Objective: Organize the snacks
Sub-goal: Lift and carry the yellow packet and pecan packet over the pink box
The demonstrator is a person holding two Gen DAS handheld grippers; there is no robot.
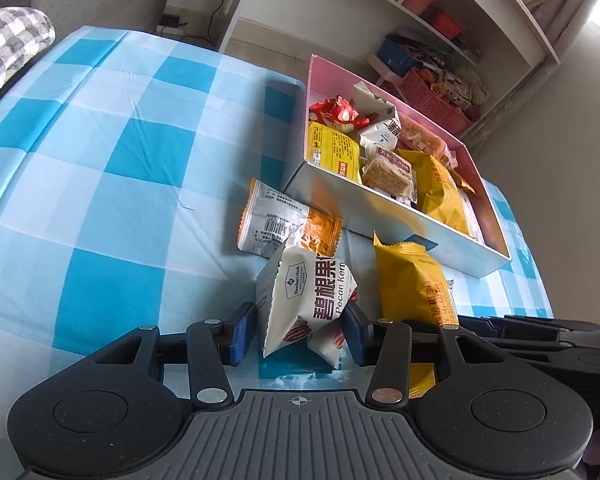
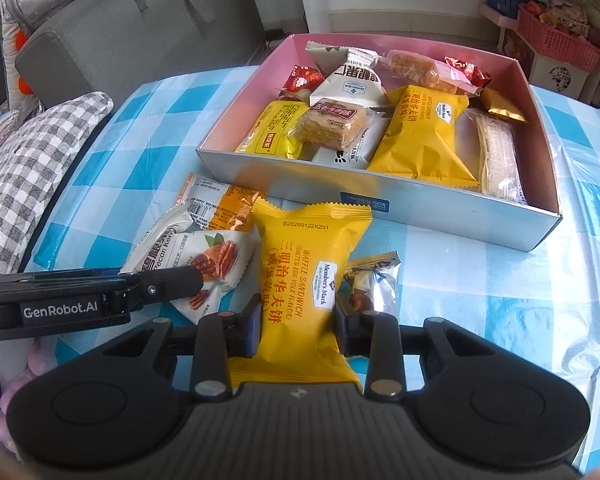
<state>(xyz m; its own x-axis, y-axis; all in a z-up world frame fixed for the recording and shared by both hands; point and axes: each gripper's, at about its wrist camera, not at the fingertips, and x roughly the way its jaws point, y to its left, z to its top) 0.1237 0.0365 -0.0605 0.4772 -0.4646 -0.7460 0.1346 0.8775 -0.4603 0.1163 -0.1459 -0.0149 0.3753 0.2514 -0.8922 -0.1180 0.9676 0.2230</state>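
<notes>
My left gripper (image 1: 298,330) is shut on a white pecan kernel packet (image 1: 306,296), which also shows in the right wrist view (image 2: 204,260). My right gripper (image 2: 298,326) is shut on a yellow waffle sandwich packet (image 2: 304,276), seen from the left wrist (image 1: 414,280). Ahead stands a silver box with a pink inside (image 1: 380,216) (image 2: 420,208), holding several snack packets. An orange and white packet (image 1: 276,220) (image 2: 216,204) lies on the cloth in front of the box. A small silver packet (image 2: 374,280) lies right of my right gripper.
The table has a blue and white checked cloth (image 1: 120,152) (image 2: 540,300). A grey checked cushion (image 2: 32,172) lies at its left edge. White shelves with pink baskets (image 1: 436,96) stand behind the box. A grey bag (image 2: 132,20) sits at the back left.
</notes>
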